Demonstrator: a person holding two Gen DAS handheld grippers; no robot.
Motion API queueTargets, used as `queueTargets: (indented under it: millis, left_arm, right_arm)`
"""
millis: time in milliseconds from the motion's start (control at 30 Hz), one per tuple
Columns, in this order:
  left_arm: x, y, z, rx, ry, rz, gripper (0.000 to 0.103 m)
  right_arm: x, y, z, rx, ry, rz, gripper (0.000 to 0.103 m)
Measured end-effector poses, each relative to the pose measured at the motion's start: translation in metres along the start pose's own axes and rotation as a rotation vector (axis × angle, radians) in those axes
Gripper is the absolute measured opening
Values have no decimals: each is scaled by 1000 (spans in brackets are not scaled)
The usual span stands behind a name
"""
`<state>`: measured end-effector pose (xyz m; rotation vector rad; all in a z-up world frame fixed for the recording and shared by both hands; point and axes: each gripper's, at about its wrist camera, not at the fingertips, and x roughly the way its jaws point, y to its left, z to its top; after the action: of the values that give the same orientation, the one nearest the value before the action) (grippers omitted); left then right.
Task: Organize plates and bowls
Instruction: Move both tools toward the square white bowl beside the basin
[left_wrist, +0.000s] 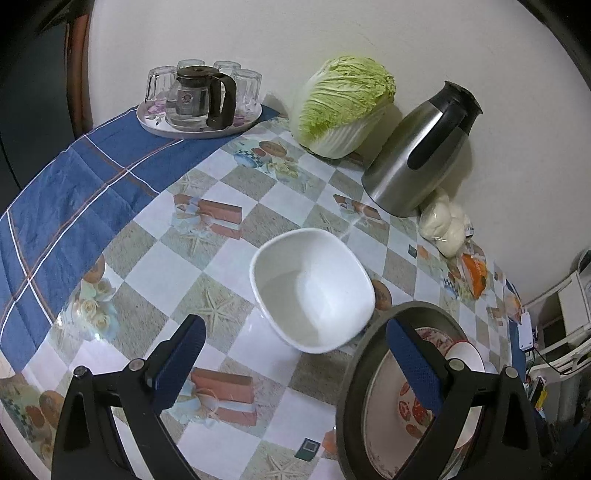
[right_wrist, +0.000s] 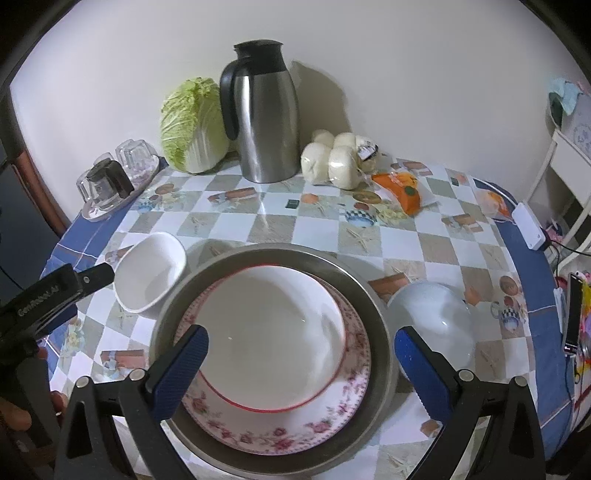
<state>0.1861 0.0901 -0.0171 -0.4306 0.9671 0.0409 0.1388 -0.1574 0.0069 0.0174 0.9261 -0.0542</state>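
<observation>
**Two wide grippers over a checked table of dishes**

A white wall backs a table (right_wrist: 303, 221) under a checked cloth with a blue border. In the right wrist view a grey pan (right_wrist: 376, 306) fills the lower middle of the frame; inside it lies a floral plate (right_wrist: 343, 410) with a red-rimmed plate (right_wrist: 273, 332) stacked on top. The right gripper (right_wrist: 301, 369) hangs above them with its jaws spread wide and empty: the left finger lies over the plates' lower left edge, the right finger over the gap between the pan and a glass bowl (right_wrist: 432, 317) that sits just beside the pan's right rim. A white bowl (right_wrist: 147, 273) stands just off the pan's upper left rim.

In the left wrist view that white bowl (left_wrist: 314, 291) sits at centre frame, ahead of the left gripper (left_wrist: 295, 365), whose jaws are also spread and hold nothing. Its right finger lies over the pan (left_wrist: 354, 387) at lower right; the left finger is over bare cloth. The left gripper also enters the right wrist view at middle left, pointing at the white bowl.

Counted: two plates, two bowls, one pan. Along the wall stand one cabbage (right_wrist: 192, 129), one steel jug (right_wrist: 264, 110), a bag of white buns (right_wrist: 336, 158) and a tray (left_wrist: 199, 125) with a glass pot and four glasses.
</observation>
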Motion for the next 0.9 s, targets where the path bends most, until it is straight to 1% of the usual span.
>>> queueTargets:
  millis: [233,367,433,533,633,900]
  left_arm:
    - [0,22,11,-28,2,-39,98]
    - [1,33,15,-38,-19,-18,98]
    - [3,38,15,-38,-15,-16,98]
    - [9,47,15,-66,7,-39,98]
    - [14,50,15,-74,24,-42,98]
    - [29,47,15,-64,67,-49,98]
  right_arm:
    - [-2,23,5,-20,-27,6,102]
    - [-3,35,11,-10,-39,29,102]
    - [-2,42,14,-6,-38,42,102]
    - [-1,53,18,-7,-28,56,102]
    - [0,62,20,1,-20,67,102]
    - [14,68,22,19,39,58,102]
